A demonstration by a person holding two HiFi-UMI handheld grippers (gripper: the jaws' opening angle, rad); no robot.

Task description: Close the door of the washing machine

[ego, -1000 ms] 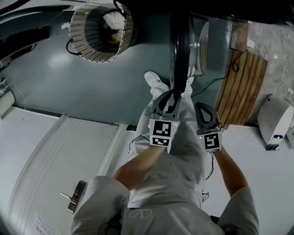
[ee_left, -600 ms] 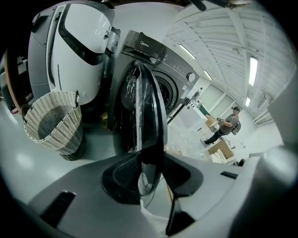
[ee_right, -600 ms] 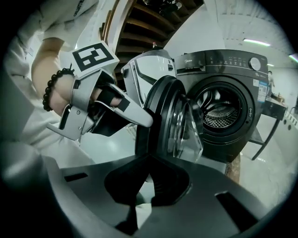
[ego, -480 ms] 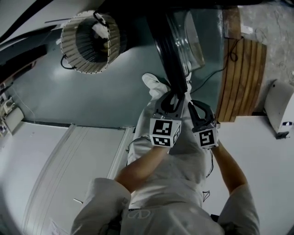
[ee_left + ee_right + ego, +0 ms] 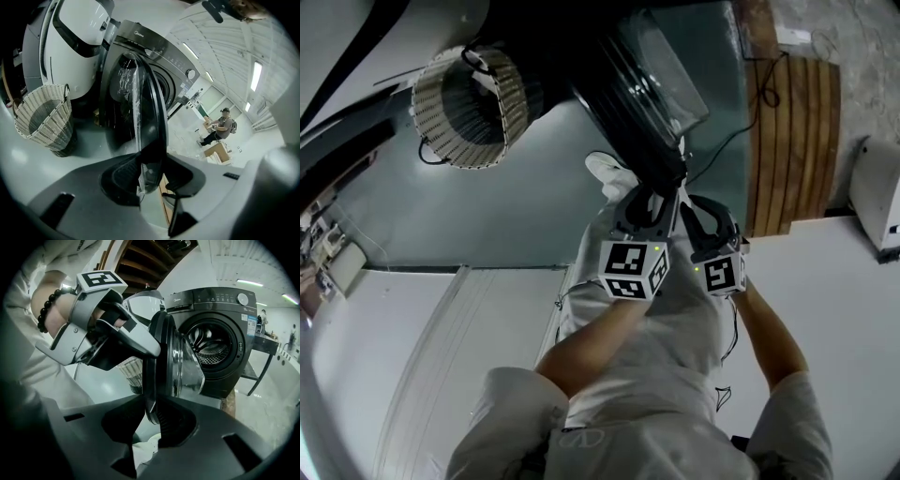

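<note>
**Door swinging round, both grippers now on its rim**

Since a second ago the door (image 5: 628, 103) has turned from nearly edge-on to a clear slant, its glass bowl now showing beyond the grippers. The right gripper (image 5: 696, 217), which hung off to the side and clear of the door, has come in just beside the left gripper (image 5: 649, 199) at the free edge. The wicker basket (image 5: 461, 111) sits further off to the left gripper's outer side than it did, though much of that looks like the person's head turning.

Both grippers are closed down on the door. In the left gripper view the dark rim (image 5: 149, 126) runs straight out between the jaws, pinched at their tips. In the right gripper view the rim passes between the jaws against the ribbed pad, with the left gripper (image 5: 140, 341) clamped just above.

The door stands ahead of both grippers, partly open. The washing machine (image 5: 220, 333) and its open drum lie beyond it, on the right gripper's far side.

To finish well, I'd say the push should follow the hinge's arc rather than go straight. Both grips ought to let go before the rim meets the machine's front, then press flat until the latch catches.
</note>
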